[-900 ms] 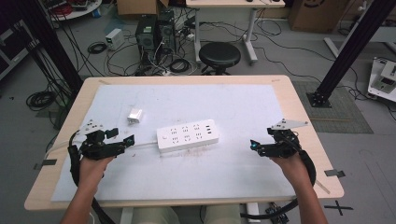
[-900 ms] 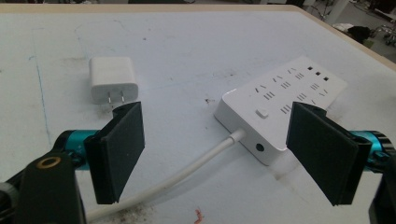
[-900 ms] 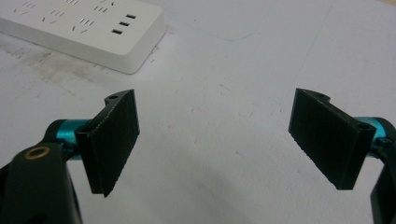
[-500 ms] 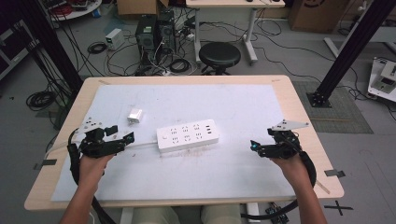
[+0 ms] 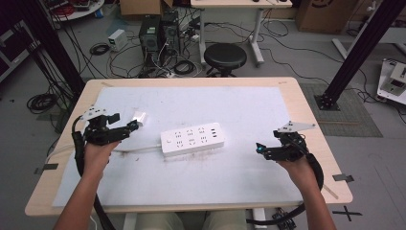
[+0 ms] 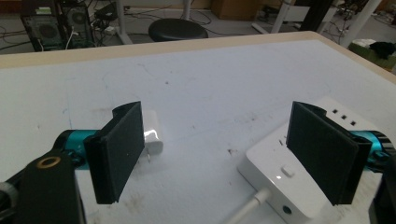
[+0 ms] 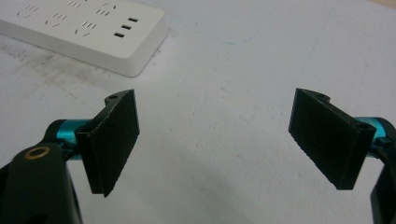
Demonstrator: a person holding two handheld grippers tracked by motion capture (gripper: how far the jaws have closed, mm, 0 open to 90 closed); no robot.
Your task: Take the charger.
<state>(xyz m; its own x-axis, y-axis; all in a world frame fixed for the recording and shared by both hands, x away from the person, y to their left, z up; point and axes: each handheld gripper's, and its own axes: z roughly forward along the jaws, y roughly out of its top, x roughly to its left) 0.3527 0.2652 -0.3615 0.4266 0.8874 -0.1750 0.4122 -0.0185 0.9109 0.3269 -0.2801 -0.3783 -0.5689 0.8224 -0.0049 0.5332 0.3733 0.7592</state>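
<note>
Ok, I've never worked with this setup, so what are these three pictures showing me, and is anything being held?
A person holds a hand-held two-jaw tool in each hand. The high view looks down on the table; the other two views ride on the tools and look along their black jaws. On the white mat lie a white power strip and a small white adapter. The left tool hovers open beside the adapter, and the right tool hovers open over bare mat. Nothing is held.
</note>
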